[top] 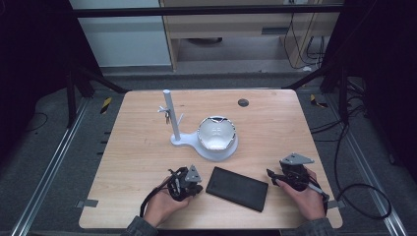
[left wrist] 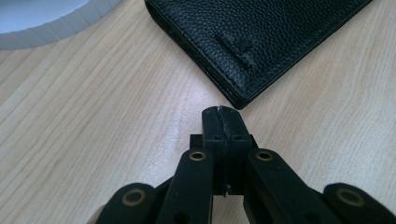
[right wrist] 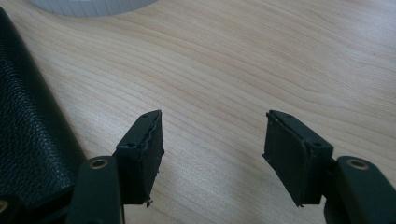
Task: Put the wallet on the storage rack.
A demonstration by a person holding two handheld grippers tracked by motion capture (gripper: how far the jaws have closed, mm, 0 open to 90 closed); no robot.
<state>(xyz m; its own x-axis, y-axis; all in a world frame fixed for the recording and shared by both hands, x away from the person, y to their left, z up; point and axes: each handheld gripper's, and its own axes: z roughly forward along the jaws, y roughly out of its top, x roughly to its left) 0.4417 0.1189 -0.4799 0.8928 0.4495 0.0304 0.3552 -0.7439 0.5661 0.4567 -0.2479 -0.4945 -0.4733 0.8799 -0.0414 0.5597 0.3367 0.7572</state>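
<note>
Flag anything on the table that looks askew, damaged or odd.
Little stands out. The black wallet lies flat but at a slant to the table edge, between the shut left gripper and the open right gripper. The pads look a bit frayed at their edges. The white stand is upright.

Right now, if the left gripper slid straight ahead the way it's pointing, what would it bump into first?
Most likely the black leather wallet: the left gripper, its jaws shut, points at the wallet's near corner, just short of it. How big the gap is, is hard to judge.
</note>
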